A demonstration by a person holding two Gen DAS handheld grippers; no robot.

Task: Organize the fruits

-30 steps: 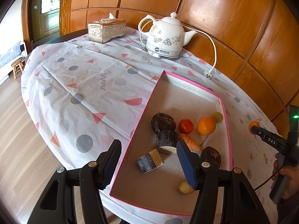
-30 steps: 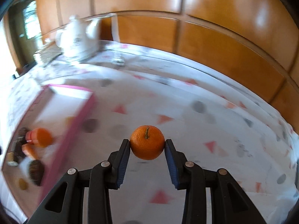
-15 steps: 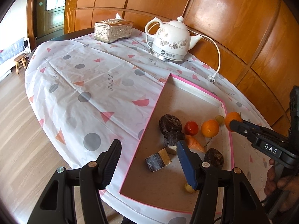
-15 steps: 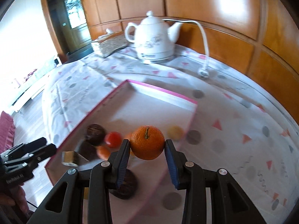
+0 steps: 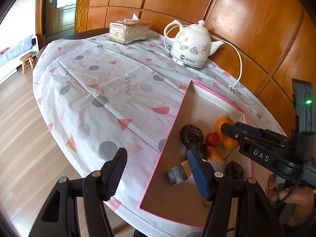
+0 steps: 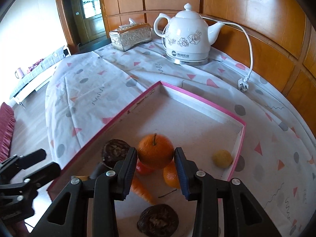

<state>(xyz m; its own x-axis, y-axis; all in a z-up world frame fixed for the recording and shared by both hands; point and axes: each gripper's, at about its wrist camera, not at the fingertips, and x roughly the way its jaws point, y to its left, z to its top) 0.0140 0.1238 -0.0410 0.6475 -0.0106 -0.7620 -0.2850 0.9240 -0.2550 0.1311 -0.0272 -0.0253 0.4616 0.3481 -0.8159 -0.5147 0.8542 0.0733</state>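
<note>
My right gripper (image 6: pixel 155 159) is shut on an orange (image 6: pixel 155 151) and holds it above the pink-rimmed tray (image 6: pixel 199 96). Below it in the tray lie a second orange (image 6: pixel 170 175), a red tomato (image 6: pixel 143 168), a carrot (image 6: pixel 141 192), two dark round fruits (image 6: pixel 114 152), a small yellow fruit (image 6: pixel 222 158) and a cut dark piece (image 5: pixel 177 172). My left gripper (image 5: pixel 156 154) hovers over the tray's near left rim (image 5: pixel 173 122); its jaws are opening with nothing between them. The left wrist view shows the right gripper (image 5: pixel 230 125) with the orange (image 5: pixel 222 122).
A white electric kettle (image 5: pixel 189 45) with its cord and loose plug (image 5: pixel 231 86) stands at the back of the patterned tablecloth (image 5: pixel 102 83). A silver tissue box (image 5: pixel 129 30) sits at the far left. Wooden wall panels curve close behind; the table edge drops to the floor on the left.
My right gripper carried the orange from over the bare cloth to above the fruits in the tray. My left gripper stayed in place and its jaws spread slightly.
</note>
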